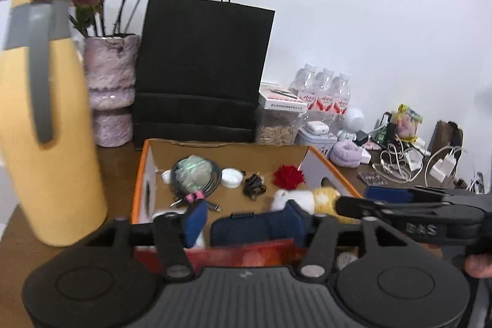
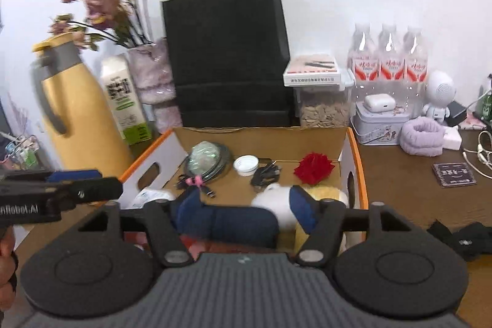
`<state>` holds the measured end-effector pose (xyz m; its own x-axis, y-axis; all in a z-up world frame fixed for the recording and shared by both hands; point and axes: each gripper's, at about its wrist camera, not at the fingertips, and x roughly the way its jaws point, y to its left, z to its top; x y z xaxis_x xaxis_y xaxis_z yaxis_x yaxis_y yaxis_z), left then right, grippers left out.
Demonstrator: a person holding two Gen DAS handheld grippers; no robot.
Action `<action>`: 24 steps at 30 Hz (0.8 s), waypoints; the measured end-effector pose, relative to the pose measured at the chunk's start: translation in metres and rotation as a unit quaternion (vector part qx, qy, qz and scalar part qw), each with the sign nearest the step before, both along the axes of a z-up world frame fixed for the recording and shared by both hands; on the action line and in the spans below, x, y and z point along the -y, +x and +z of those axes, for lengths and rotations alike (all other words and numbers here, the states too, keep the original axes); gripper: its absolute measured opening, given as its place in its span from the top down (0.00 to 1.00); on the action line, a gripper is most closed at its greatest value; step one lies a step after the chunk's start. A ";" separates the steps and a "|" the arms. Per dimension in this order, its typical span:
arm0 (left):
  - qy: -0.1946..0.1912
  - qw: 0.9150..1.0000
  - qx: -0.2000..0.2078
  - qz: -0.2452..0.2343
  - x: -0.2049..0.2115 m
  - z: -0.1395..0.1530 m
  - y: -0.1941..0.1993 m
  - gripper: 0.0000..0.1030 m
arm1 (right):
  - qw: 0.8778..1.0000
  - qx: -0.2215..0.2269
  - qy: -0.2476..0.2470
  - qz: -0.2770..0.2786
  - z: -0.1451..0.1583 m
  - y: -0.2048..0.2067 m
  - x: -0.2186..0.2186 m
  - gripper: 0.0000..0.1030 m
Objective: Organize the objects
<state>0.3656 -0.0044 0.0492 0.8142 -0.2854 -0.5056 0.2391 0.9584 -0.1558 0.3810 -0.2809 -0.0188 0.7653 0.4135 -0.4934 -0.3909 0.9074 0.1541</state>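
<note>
An open cardboard box with orange edges [image 1: 140,174] [image 2: 358,149] sits on the brown table. It holds a coiled cable around a green wrapped bundle [image 1: 193,171] [image 2: 204,157], a white lid [image 2: 245,164], a black clip [image 1: 254,186], a red paper flower [image 1: 288,176] [image 2: 313,168], a white and yellow plush toy [image 1: 319,195] [image 2: 276,205] and a dark blue pouch [image 1: 255,228] [image 2: 243,225]. My left gripper [image 1: 246,220] is open above the box's near end, over the pouch. My right gripper [image 2: 243,209] is open, its fingers either side of the pouch.
A yellow thermos [image 1: 46,119] [image 2: 77,112] stands left of the box, a pink vase with dried roses [image 1: 110,88] and a black paper bag [image 1: 200,66] behind it. Water bottles [image 2: 390,63], a seed jar [image 2: 323,109], a tin [image 2: 378,125], a purple band [image 2: 422,140] and chargers [image 1: 409,162] are right.
</note>
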 end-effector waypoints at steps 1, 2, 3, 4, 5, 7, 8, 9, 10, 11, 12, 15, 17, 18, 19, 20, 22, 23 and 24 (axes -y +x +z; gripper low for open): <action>0.009 1.000 -0.003 0.007 -0.001 -0.001 -0.012 0.44 | 1.000 -0.001 -0.002 -0.002 -0.003 -0.012 0.003 0.30; 0.016 1.000 -0.006 0.010 -0.003 -0.003 -0.027 0.44 | 1.000 -0.002 -0.004 -0.002 -0.008 -0.028 0.008 0.30; 0.017 1.000 -0.007 0.014 -0.007 -0.004 -0.045 0.44 | 1.000 -0.002 -0.005 -0.003 -0.010 -0.043 0.012 0.29; 0.015 1.000 -0.005 0.016 -0.011 -0.003 -0.065 0.43 | 1.000 0.001 -0.008 0.000 -0.013 -0.063 0.017 0.23; 0.010 1.000 0.007 0.015 -0.017 -0.003 -0.091 0.37 | 1.000 0.007 -0.013 0.008 -0.015 -0.084 0.023 0.15; 0.011 0.999 0.037 0.009 -0.030 -0.006 -0.144 0.19 | 0.999 0.020 -0.017 0.020 -0.017 -0.129 0.040 0.05; 0.018 0.999 0.047 0.011 -0.035 -0.008 -0.170 0.15 | 0.999 0.019 -0.019 0.024 -0.018 -0.149 0.048 0.04; 0.027 0.998 0.051 0.015 -0.039 -0.011 -0.192 0.15 | 0.999 0.015 -0.021 0.028 -0.018 -0.169 0.054 0.04; 0.033 0.998 0.049 0.020 -0.043 -0.014 -0.210 0.15 | 0.999 0.011 -0.021 0.033 -0.019 -0.191 0.063 0.02; 0.037 0.998 0.039 0.025 -0.047 -0.017 -0.226 0.15 | 0.999 0.008 -0.022 0.035 -0.019 -0.209 0.069 0.01; 0.036 0.998 0.029 0.030 -0.051 -0.020 -0.239 0.15 | 0.999 0.008 -0.020 0.037 -0.020 -0.228 0.076 0.00; 0.036 0.998 0.012 0.058 -0.061 -0.027 -0.265 0.16 | 0.999 0.013 -0.017 0.042 -0.025 -0.266 0.087 0.00; 0.040 0.996 0.008 0.077 -0.066 -0.028 -0.274 0.16 | 0.999 0.013 -0.015 0.043 -0.028 -0.280 0.090 0.00; 0.041 0.996 0.006 0.082 -0.068 -0.028 -0.275 0.16 | 0.999 0.012 -0.013 0.041 -0.028 -0.283 0.091 0.00; 0.041 0.995 0.005 0.086 -0.068 -0.027 -0.275 0.17 | 0.999 0.013 -0.012 0.042 -0.026 -0.286 0.091 0.00; 0.043 0.995 0.007 0.087 -0.068 -0.026 -0.277 0.17 | 0.999 0.017 -0.011 0.043 -0.025 -0.289 0.092 0.00; 0.041 0.996 0.019 0.079 -0.067 -0.025 -0.282 0.17 | 0.999 0.028 -0.014 0.042 -0.022 -0.293 0.090 0.00; 0.039 0.996 0.022 0.076 -0.065 -0.025 -0.282 0.17 | 0.998 0.033 -0.014 0.042 -0.020 -0.294 0.089 0.00; 0.036 0.996 0.023 0.072 -0.064 -0.026 -0.282 0.17 | 0.998 0.036 -0.013 0.043 -0.020 -0.294 0.088 0.00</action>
<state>0.0838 0.0594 0.0232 0.8673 -0.1277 -0.4811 0.1034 0.9917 -0.0768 0.0875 -0.3685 -0.0384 0.7608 0.4673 -0.4504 -0.4775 0.8730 0.0992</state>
